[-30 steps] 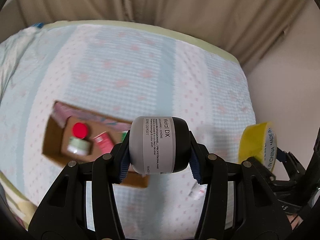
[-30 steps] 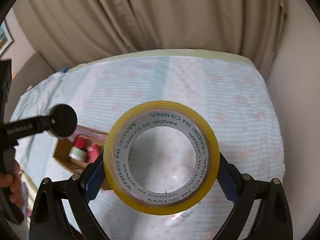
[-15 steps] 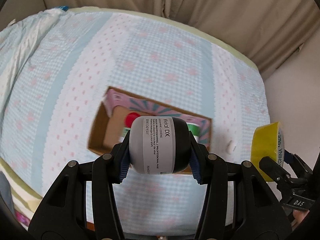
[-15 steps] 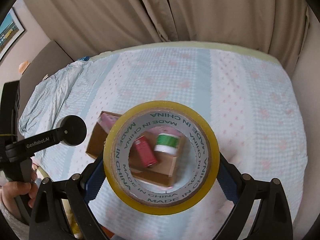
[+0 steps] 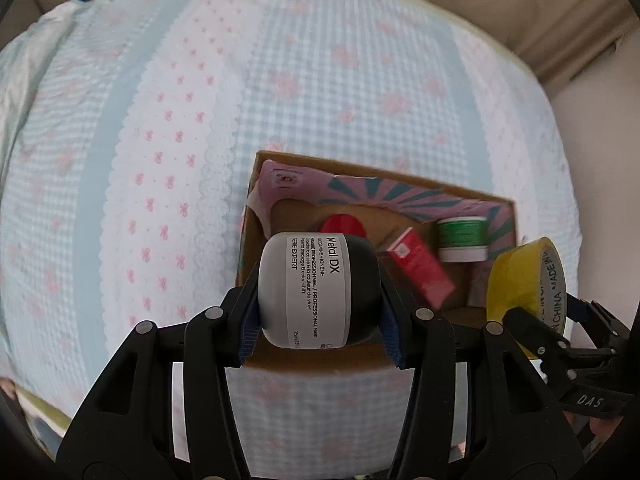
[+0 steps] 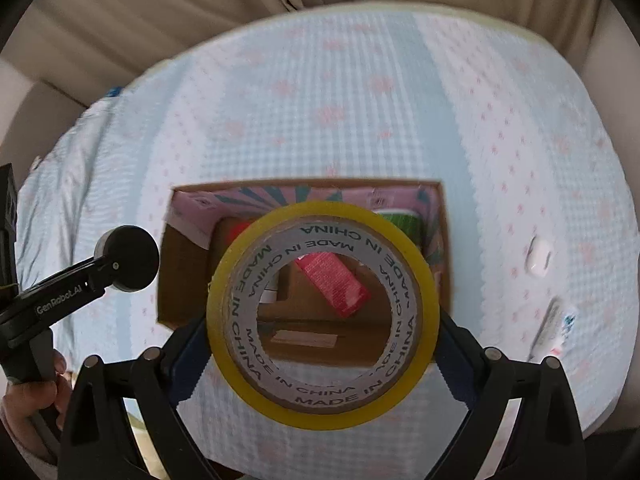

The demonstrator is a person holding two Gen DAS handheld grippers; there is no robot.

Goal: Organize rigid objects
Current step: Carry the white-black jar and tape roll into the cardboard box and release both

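**Two items carried over the open box**

Your left gripper [image 5: 320,292] was pinching a grey-and-black jar [image 5: 316,290] labelled "Metal DX" — turned on its side, one blue pad on the grey base, the other on the black lid. It hung above the near-left part of the cardboard box [image 5: 420,178].

Your right gripper [image 6: 322,316] was clamped on a roll of yellow tape [image 6: 320,316], jaws set wide, pads against the roll's outer edge at left and right. The roll stood face-on to the right wrist camera, "MADE IN CHINA" printed round its core.

Contents of the box, as the pictures showed them:
- a red box [image 5: 420,266], lying tilted near the middle — also seen through the tape's hole;
- a green-lidded jar [image 5: 462,238] toward the far right corner;
- a red-capped item [image 5: 342,226], mostly hidden behind the held jar.

The box sat on a blue-and-white checked bedspread [image 5: 200,100] with pink motifs. A small white object [image 6: 538,258] lay on the spread, right of the box. Beige curtains [image 6: 180,4] hung behind.
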